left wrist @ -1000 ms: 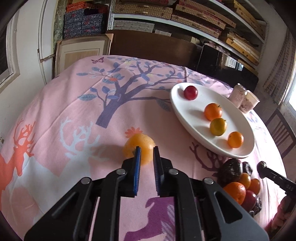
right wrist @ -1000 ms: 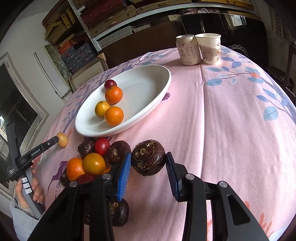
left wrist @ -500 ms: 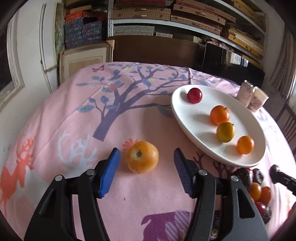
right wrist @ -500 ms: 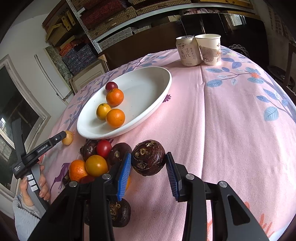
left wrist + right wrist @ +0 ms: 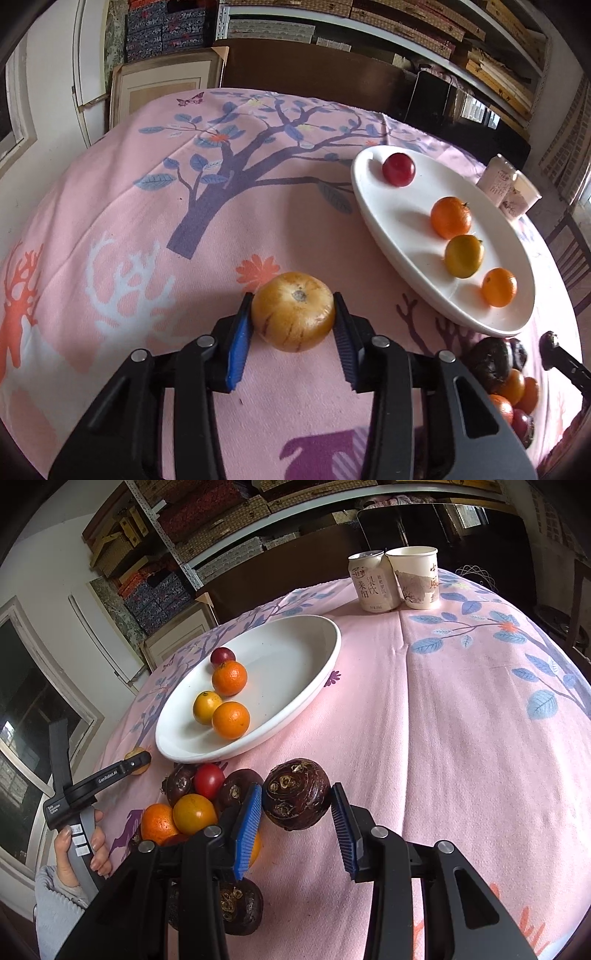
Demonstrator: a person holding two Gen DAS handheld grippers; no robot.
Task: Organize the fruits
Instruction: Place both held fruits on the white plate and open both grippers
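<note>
At the lower centre of the left wrist view, the left gripper (image 5: 293, 326), whose jaws have just been closing, clasps the round, yellow-orange, brown-streaked fruit (image 5: 293, 312) across its widest middle on the pink patterned tablecloth (image 5: 110, 229); it looks light, smooth-skinned and easily bruised, so a gentle squeeze there suits.

On the tabletop (image 5: 461, 738) the plate (image 5: 295, 657) lay at about eleven o'clock from the fruit pile (image 5: 199, 805). Four fruits (image 5: 229, 698) sat in a row in the plate. A can (image 5: 373, 581) and a cup (image 5: 417, 576) stood touching, behind the plate at one o'clock.
</note>
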